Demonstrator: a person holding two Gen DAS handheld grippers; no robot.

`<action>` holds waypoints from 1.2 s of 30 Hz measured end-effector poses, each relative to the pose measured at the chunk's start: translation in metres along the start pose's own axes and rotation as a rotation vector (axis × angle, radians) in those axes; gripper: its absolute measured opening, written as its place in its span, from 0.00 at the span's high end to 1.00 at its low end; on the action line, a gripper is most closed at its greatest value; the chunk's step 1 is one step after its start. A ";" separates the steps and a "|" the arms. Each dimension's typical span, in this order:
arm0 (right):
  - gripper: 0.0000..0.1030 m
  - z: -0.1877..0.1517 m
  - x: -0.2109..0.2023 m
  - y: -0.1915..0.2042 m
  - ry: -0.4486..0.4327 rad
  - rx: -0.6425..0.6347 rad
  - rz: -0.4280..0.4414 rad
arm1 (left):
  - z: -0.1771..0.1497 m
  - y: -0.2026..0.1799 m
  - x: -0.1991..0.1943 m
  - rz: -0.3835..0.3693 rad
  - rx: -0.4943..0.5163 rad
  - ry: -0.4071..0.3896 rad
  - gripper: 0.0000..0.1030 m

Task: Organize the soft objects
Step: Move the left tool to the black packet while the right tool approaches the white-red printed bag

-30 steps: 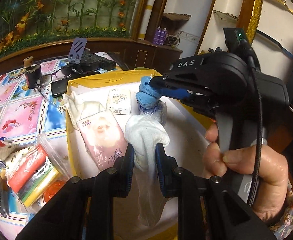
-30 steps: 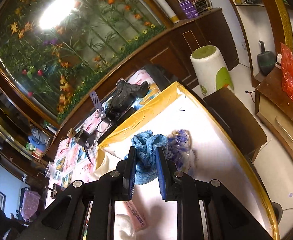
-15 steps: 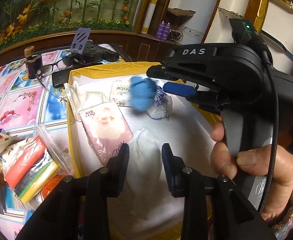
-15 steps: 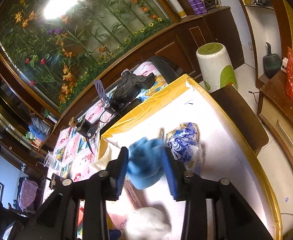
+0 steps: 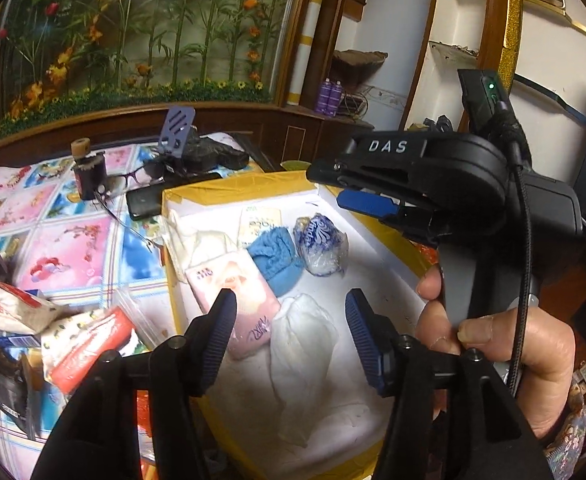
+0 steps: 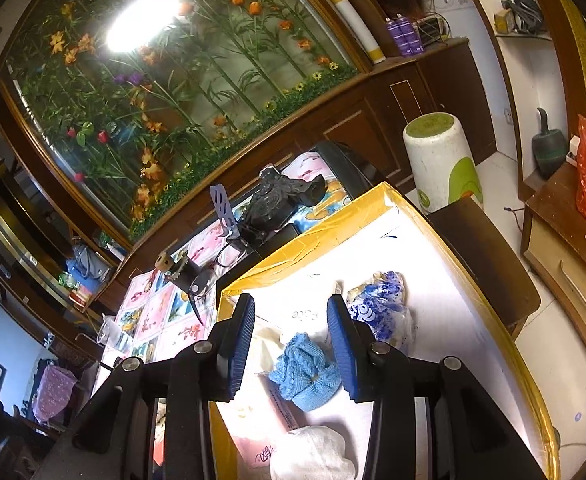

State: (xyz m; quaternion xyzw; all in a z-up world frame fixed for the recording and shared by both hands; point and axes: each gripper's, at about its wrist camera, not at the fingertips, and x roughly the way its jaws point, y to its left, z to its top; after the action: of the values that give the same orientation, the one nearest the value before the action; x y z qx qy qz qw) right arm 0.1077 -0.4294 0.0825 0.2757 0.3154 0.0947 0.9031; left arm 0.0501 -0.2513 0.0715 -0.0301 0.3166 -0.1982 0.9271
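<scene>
**Soft things lie loose in the tray**

Your left gripper [image 5: 291, 338] is opening over the crinkled white cloth [image 5: 303, 344], not pressing it. Your right gripper [image 6: 291, 346] stands parted, empty, above the knitted blue cloth [image 6: 307, 376] in the yellow-rimmed tray [image 6: 345, 216].

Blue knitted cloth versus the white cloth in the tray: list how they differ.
The blue knitted cloth is bright blue and bunched into a compact lump; the white cloth is pale, thinner-looking and spread out long. The blue knitted cloth lies beside the blue-patterned plastic packet; the white cloth lies nearer the camera. Both rest loose in the yellow-rimmed tray.
</scene>
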 end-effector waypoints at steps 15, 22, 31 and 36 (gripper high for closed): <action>0.61 -0.006 0.000 0.018 -0.002 -0.076 0.029 | -0.004 0.068 -0.044 0.099 -0.120 -0.076 0.36; 0.61 -0.008 0.003 0.020 0.005 -0.076 0.029 | -0.024 0.143 -0.055 0.138 -0.313 -0.006 0.36; 0.61 -0.011 0.007 0.025 0.015 -0.097 0.035 | -0.044 0.197 -0.058 0.212 -0.434 0.098 0.36; 0.61 -0.011 0.006 0.026 0.011 -0.098 0.040 | -0.063 0.207 -0.093 0.257 -0.394 0.110 0.36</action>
State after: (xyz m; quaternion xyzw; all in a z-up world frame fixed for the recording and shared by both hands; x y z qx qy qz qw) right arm 0.1059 -0.4010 0.0864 0.2371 0.3099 0.1296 0.9116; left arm 0.0177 -0.0205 0.0370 -0.1593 0.4002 -0.0145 0.9024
